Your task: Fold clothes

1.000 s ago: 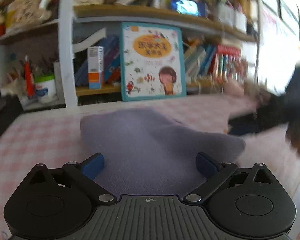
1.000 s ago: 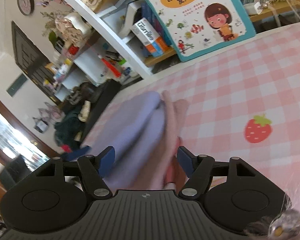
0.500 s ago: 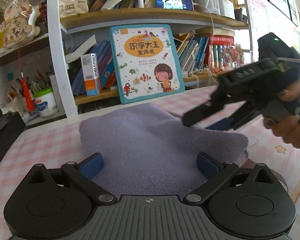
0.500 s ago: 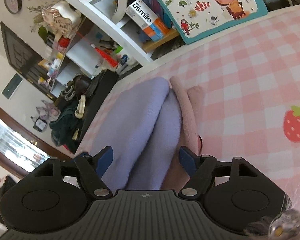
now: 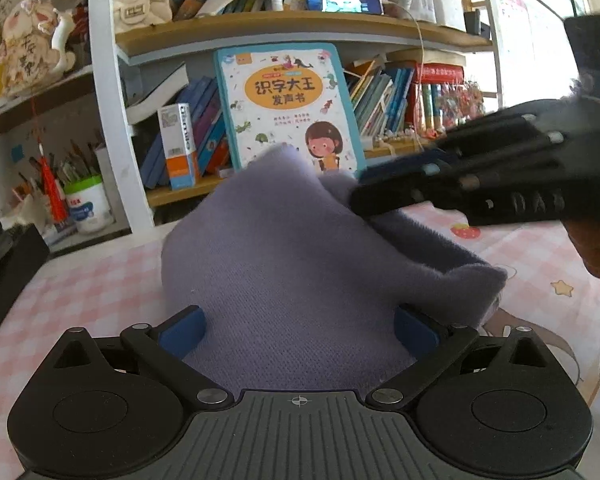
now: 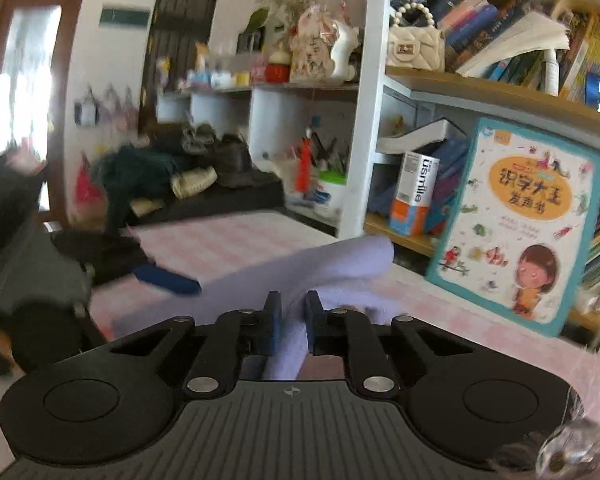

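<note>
Crowded bookshelf (image 5: 300, 24) behind pink checked table (image 5: 100, 272), sunlit

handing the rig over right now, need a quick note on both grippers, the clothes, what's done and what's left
Right gripper: jaws shut on a fold of the purple knit garment, lifting its far side.
Left gripper: jaws wide open, straddling the garment's near edge, gripping nothing.
Garment: bunched on the pink checked tablecloth, before the children's picture book.
Done: one edge picked up.
Left: probably carry that edge over, lay it flat, smooth the fold.
</note>
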Demonstrator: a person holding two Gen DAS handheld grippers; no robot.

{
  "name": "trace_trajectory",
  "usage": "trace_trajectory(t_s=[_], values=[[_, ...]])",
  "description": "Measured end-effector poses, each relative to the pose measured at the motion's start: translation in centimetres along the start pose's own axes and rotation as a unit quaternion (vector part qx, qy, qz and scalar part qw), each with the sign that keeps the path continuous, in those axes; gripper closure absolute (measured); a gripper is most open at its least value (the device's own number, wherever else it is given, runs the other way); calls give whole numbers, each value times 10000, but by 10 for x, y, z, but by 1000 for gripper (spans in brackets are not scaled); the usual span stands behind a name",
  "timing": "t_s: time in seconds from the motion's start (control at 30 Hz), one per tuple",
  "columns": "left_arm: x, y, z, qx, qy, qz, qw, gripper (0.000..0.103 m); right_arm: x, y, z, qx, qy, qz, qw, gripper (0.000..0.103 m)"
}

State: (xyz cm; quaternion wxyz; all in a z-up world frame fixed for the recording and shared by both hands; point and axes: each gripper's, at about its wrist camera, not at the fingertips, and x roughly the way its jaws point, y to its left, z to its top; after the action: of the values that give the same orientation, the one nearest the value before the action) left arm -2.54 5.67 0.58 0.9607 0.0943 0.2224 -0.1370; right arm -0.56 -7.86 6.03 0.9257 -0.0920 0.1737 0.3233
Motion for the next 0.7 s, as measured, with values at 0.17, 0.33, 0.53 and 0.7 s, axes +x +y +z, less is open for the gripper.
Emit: trace_trajectory(t_s=[0.17, 0.33, 0.53, 0.7], values=[[1, -1, 0, -8, -4, 11, 10000, 0, 27, -49, -24, 1668, 1112, -271, 9793, 88], [-10, 11, 6, -250, -149, -8, 9996, 0, 15, -87, -38, 3319, 896, 563, 9374, 61], [-34, 40, 15, -1254, -817, -307, 9883, 0, 4, -96, -43, 4073, 857, 872, 9051, 47], [-19, 44, 12, -1438, -518, -380, 9875, 0, -2, -86, -40, 4275, 817, 1154, 8929, 41]])
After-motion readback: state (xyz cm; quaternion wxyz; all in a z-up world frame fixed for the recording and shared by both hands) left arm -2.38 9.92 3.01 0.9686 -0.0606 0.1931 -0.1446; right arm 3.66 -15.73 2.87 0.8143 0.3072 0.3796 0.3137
